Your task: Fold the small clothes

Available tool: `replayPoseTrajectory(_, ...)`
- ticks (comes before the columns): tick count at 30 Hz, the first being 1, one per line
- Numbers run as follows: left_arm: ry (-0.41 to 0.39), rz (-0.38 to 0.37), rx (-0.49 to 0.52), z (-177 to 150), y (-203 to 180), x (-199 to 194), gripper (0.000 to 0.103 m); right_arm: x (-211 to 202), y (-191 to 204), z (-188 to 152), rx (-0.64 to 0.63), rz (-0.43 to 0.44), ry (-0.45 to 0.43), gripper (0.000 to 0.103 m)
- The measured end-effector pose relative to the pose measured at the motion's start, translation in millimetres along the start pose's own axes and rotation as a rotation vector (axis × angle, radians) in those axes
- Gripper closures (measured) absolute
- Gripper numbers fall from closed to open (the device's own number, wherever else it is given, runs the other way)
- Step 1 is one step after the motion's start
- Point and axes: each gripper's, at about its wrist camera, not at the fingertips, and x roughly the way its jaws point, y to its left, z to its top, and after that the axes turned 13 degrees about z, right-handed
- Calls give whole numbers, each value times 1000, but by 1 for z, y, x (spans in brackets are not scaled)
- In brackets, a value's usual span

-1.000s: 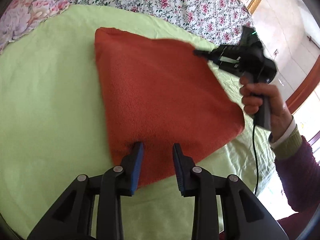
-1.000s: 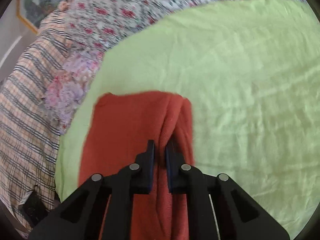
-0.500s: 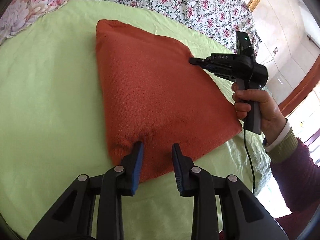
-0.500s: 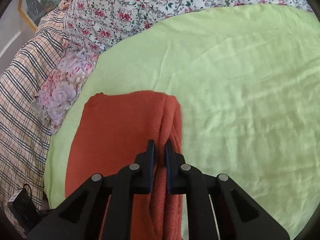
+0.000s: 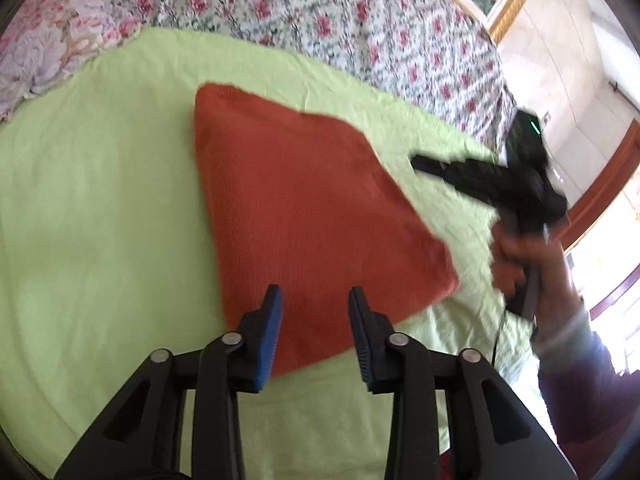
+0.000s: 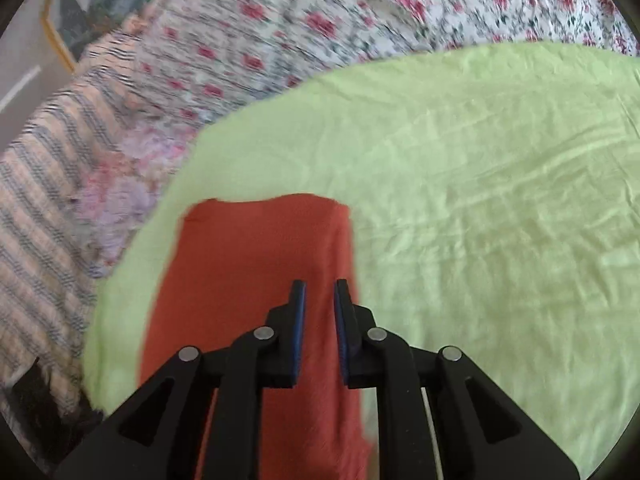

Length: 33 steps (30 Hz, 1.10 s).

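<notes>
At the far left of my left wrist view a pale flowered pillow (image 5: pixel 44 40) lies past the edge of the green sheet (image 5: pixel 100 220). On the sheet the orange cloth (image 5: pixel 304 208) lies flat, folded into a rough four-sided shape with one corner pointing away from me. My left gripper (image 5: pixel 316 320) hangs over the near edge of the cloth, fingers wide apart, with nothing between them; whether the tips touch the knit I cannot tell. Behind the sheet runs the rose quilt (image 5: pixel 320 12). To the right my right gripper (image 5: pixel 424 166) is blurred, just beside the cloth's right edge and apart from it, with my right hand (image 5: pixel 520 272) around its grip.

In the right wrist view a striped blanket (image 6: pixel 44 216) lies at the left, then the cloth (image 6: pixel 248 264) on the sheet (image 6: pixel 480 200). My right gripper (image 6: pixel 319 300) sits over the cloth's right edge, fingers parted by a narrow gap, gripping nothing. The quilt (image 6: pixel 360 8) is across the top.
</notes>
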Motion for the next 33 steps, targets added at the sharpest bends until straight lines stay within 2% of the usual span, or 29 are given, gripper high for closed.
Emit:
replayPoseTrajectory(3,-5,2,-7,9,3,5,68,-1,18,-23,-33,59,67,87)
replayPoseTrajectory(5,9,-3,-4,9,4,13,68,2,17,-38,-27,56,95,87)
replayPoseTrajectory(9,63,-17,-4,-4,5,34,68,19,-8,-64,-28,-57,169,90)
replayPoseTrajectory(12,60,12,6,-10,0,31,68,23,-17,-64,-26,-62,157,100)
replayPoseTrajectory(17,52,92,82,-29,-14,21,62,6,8,-64,-52,-68,131,96)
replayPoseTrajectory(19,60,108,82,-39,-15,20,61,-3,19,-71,-64,-45,126,96)
replayPoseTrajectory(21,59,107,60,-44,-13,19,59,-8,25,-84,-88,-61,134,95)
replayPoseTrajectory(25,69,111,34,-46,-14,25,57,1,9,-114,-107,-169,203,96)
replayPoseTrajectory(27,64,131,51,-48,-17,24,57,-4,3,-117,-86,-143,166,96)
replayPoseTrajectory(33,62,157,77,-50,-18,25,53,-4,4,-120,-103,-147,153,96)
